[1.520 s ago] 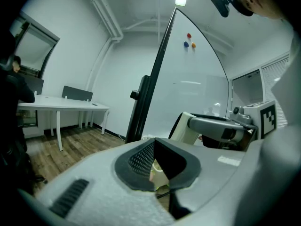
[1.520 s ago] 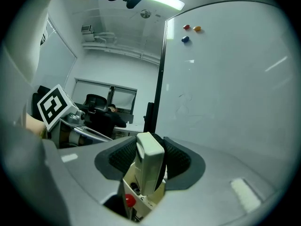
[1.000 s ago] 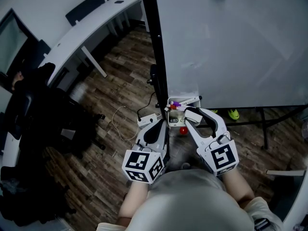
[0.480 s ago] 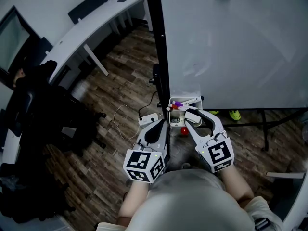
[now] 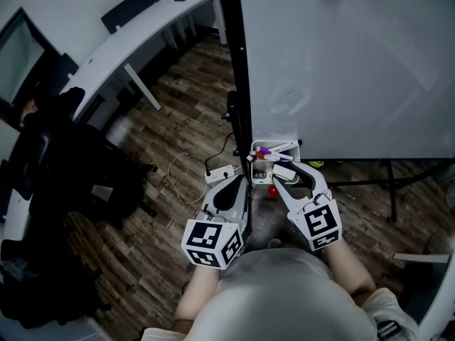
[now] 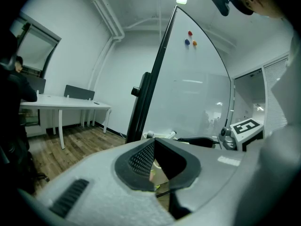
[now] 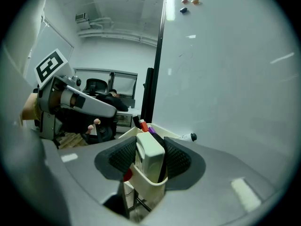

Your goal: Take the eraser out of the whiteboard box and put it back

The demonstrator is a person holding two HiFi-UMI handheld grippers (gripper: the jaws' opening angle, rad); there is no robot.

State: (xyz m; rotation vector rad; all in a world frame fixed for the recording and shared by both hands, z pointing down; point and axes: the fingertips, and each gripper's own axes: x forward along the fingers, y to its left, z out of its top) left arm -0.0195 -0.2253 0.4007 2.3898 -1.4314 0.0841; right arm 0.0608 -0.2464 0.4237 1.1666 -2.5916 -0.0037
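My right gripper [image 5: 281,171] is shut on the white eraser [image 5: 283,168], its ribbed pads pressing both flat sides. In the right gripper view the eraser [image 7: 149,150] stands upright with its lower part inside the cream whiteboard box [image 7: 151,181], between the right gripper's [image 7: 149,160] pads. The box [image 5: 287,146] hangs at the whiteboard's lower left corner and also holds red and purple markers [image 7: 143,125]. My left gripper [image 5: 242,181] hovers just left of the box, shut with nothing held; in its own view the left gripper [image 6: 154,143] has its tips meeting.
The whiteboard [image 5: 341,62] fills the right side, with its black stand post [image 5: 238,84] beside the box. A red ball [image 5: 271,190] and a cable lie on the wood floor below. A white desk [image 5: 135,41] and black chairs [image 5: 71,169] stand at the left.
My right gripper has sunk with the eraser, bringing it down into the box. The left gripper has stayed where it was.
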